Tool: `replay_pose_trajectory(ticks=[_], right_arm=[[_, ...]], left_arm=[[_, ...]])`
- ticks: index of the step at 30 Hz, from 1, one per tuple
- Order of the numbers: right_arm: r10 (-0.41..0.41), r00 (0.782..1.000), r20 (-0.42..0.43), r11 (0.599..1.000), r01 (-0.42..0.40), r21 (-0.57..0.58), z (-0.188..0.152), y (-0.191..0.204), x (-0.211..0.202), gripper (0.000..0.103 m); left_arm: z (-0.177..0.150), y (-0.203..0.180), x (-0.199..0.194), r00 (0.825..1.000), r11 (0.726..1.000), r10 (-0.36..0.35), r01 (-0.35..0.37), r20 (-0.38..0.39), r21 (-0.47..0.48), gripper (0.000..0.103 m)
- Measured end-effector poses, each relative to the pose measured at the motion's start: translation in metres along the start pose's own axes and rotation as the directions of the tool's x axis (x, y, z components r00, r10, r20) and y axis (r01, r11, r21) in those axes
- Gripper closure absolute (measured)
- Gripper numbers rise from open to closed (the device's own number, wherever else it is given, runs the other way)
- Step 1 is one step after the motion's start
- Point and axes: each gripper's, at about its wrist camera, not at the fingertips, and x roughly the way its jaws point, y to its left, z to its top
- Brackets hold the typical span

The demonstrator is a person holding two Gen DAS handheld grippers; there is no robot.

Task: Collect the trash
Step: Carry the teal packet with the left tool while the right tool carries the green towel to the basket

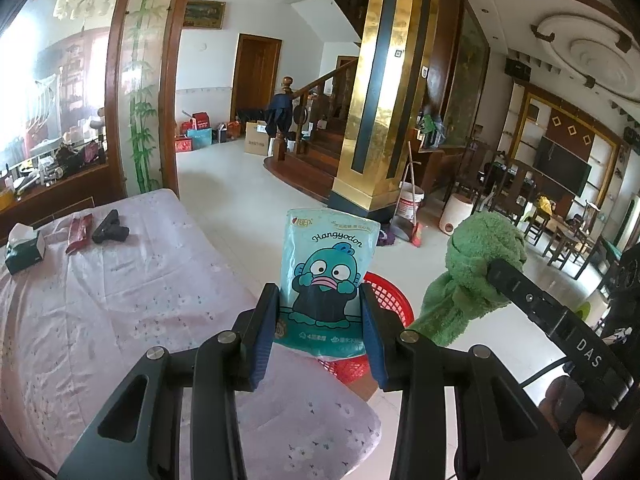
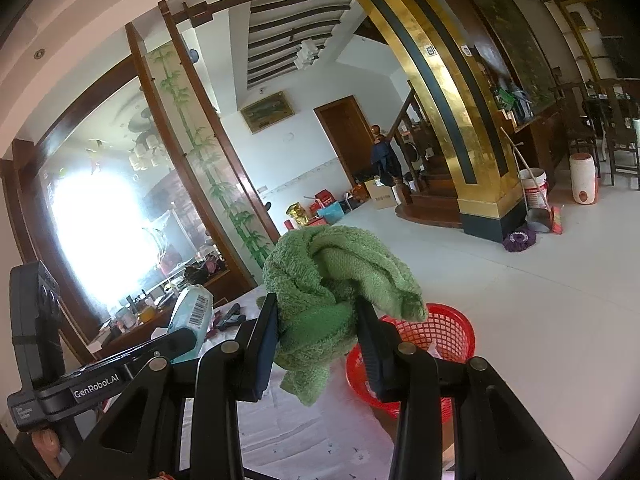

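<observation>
Most of the red basket (image 1: 386, 300) is hidden behind the two tools, so only parts of its mesh wall show, and what lies inside it is too small to make out beyond a pale scrap in the right wrist view. The hands holding the rigs are almost wholly cut off: just a bit of skin shows at the lower edges.

The left tool (image 1: 320, 312) is raised and points across the room, level with the far doorway. Its blue-padded fingers (image 1: 264, 332) are closed partway onto a teal tissue pack (image 1: 328, 276), printed with a cartoon fish face, which stands upright between them. The basket sits on the floor just beyond and below this pack, off the corner of the tabletop (image 1: 120, 300) with its pale floral cloth.

The right tool (image 2: 316, 332) is tilted and held up just to the right of the left one. Its fingers are squeezed onto a crumpled green towel (image 2: 336, 276), whose loose end hangs below the pads. The basket lies below it, slightly to the right.

Far to the left of the left tool, on the cloth, rest a green tissue box (image 1: 24, 250), a red wrapper (image 1: 79, 233) and a black object (image 1: 110, 227) that I cannot identify.
</observation>
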Motion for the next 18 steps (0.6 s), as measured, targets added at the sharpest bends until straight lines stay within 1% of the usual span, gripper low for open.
replay_pose_trajectory(ticks=[3, 11, 18], right_arm=[[-0.007, 1.000, -0.006, 1.000, 0.007, 0.003, 0.000, -0.002, 0.003, 0.063], [-0.022, 1.000, -0.023, 1.000, 0.022, 0.010, 0.000, -0.007, 0.012, 0.063], [-0.036, 0.999, -0.032, 0.999, 0.037, 0.023, 0.000, -0.013, 0.021, 0.063]], left_arm=[[-0.001, -0.003, 0.006, 1.000, 1.000, -0.002, 0.002, -0.006, 0.004, 0.065], [-0.001, -0.008, 0.018, 1.000, 1.000, 0.018, -0.018, -0.010, 0.018, 0.065], [0.000, -0.010, 0.033, 0.999, 1.000, 0.003, -0.002, -0.032, 0.021, 0.065]])
